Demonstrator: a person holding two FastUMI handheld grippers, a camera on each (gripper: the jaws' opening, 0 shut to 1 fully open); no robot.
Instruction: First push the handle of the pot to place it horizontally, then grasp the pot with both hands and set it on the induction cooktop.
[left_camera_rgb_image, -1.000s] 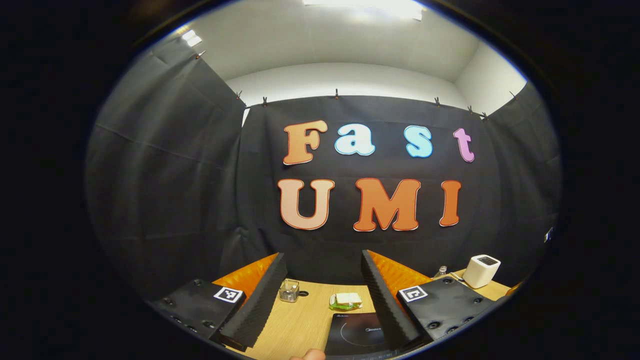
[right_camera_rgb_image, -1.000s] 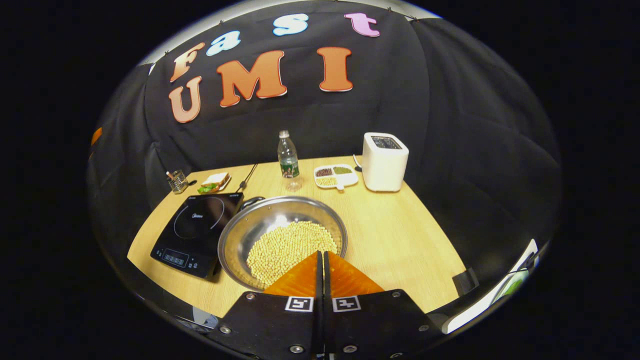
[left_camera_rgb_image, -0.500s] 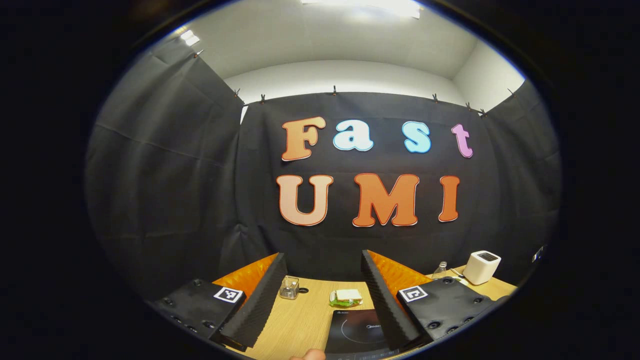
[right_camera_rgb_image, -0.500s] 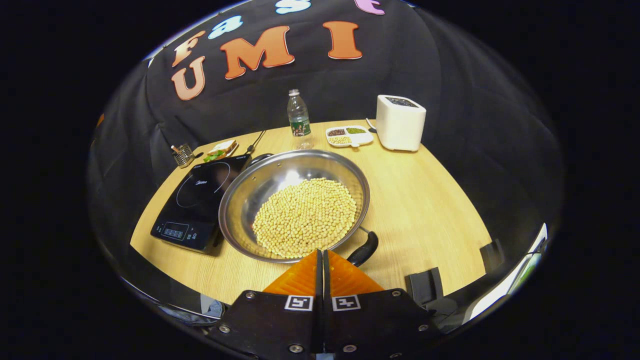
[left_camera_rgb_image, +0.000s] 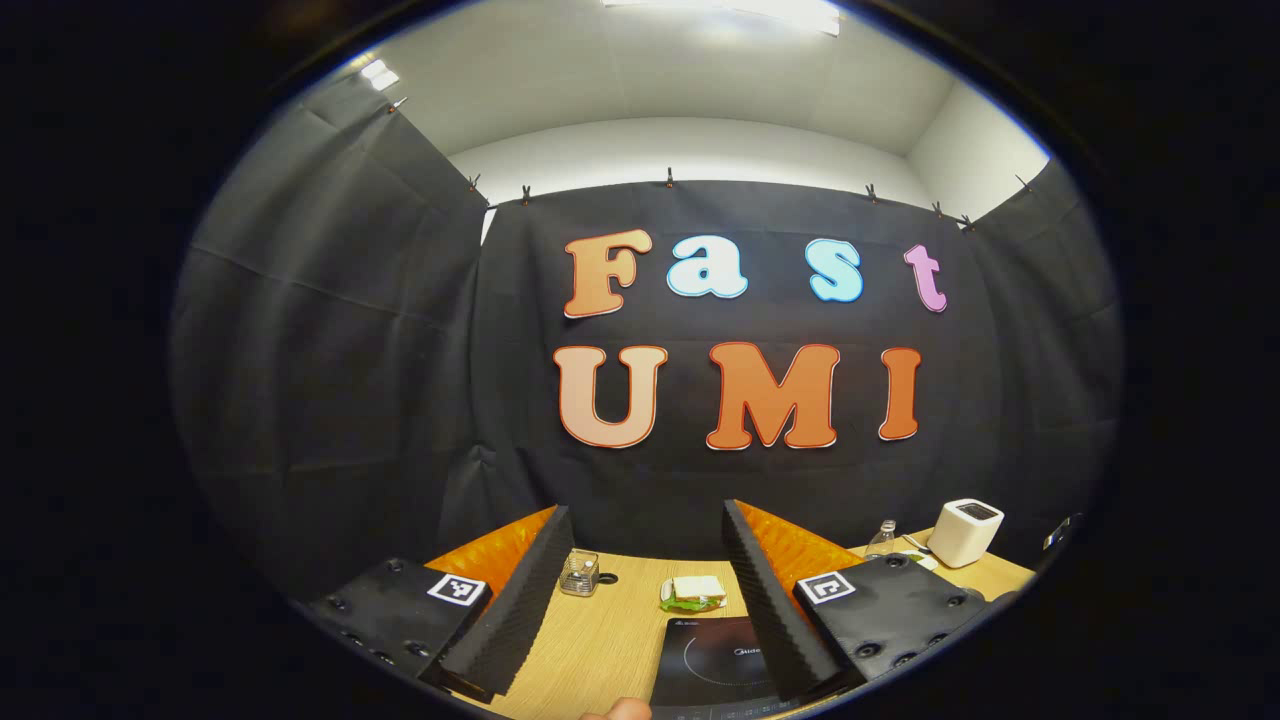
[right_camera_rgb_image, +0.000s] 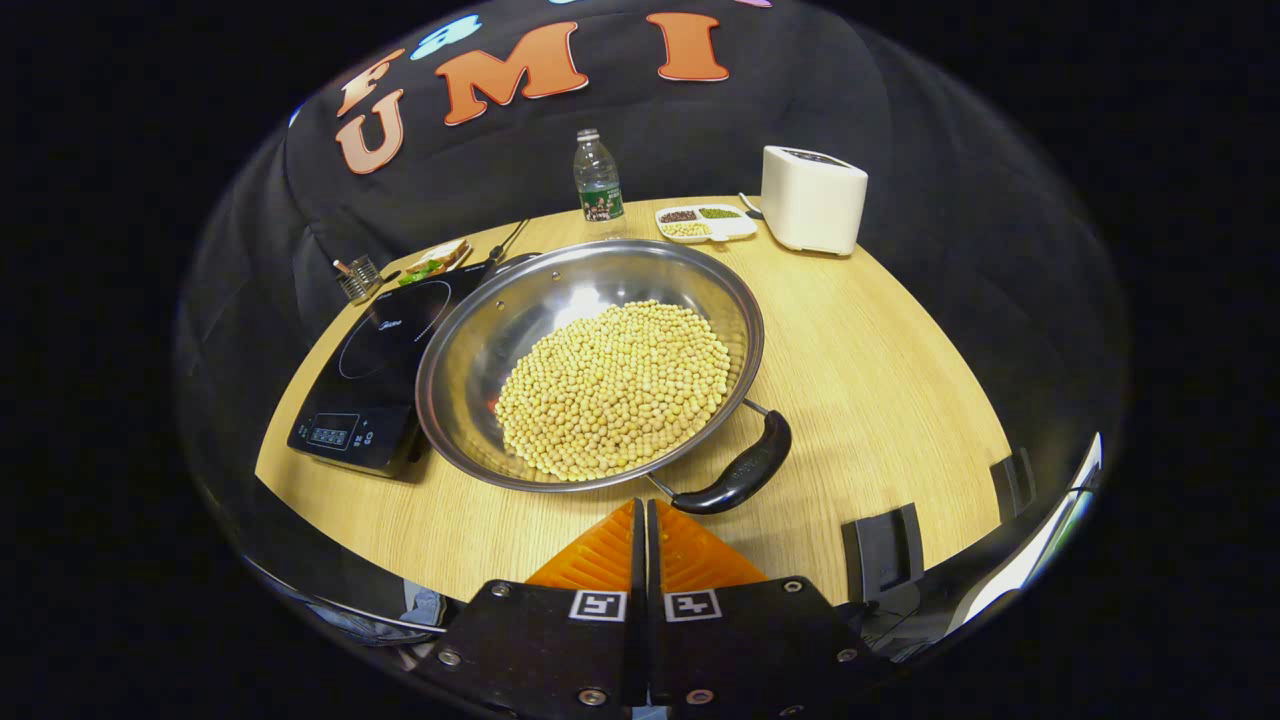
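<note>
A wide steel pot (right_camera_rgb_image: 500, 330) holding yellow beans stands on the wooden table (right_camera_rgb_image: 860, 360) in the right gripper view. Its near black handle (right_camera_rgb_image: 740, 472) points toward the front right; the far handle (right_camera_rgb_image: 505, 262) lies over the cooktop's edge. The black induction cooktop (right_camera_rgb_image: 375, 370) sits just left of the pot and touches it. My right gripper (right_camera_rgb_image: 642, 510) is shut and empty, raised just in front of the near handle. My left gripper (left_camera_rgb_image: 645, 590) is open and held high, with the cooktop (left_camera_rgb_image: 715, 660) below and between its fingers.
At the back of the table stand a water bottle (right_camera_rgb_image: 597, 180), a divided dish of beans (right_camera_rgb_image: 705, 222), a white appliance (right_camera_rgb_image: 812, 198), a sandwich (right_camera_rgb_image: 432, 262) and a small glass jar (right_camera_rgb_image: 357, 278). Two black clamps (right_camera_rgb_image: 885, 545) sit on the near right edge.
The right gripper has moved forward and tilted down toward the pot, so the pot's near handle has come into view. The left gripper has barely moved.
</note>
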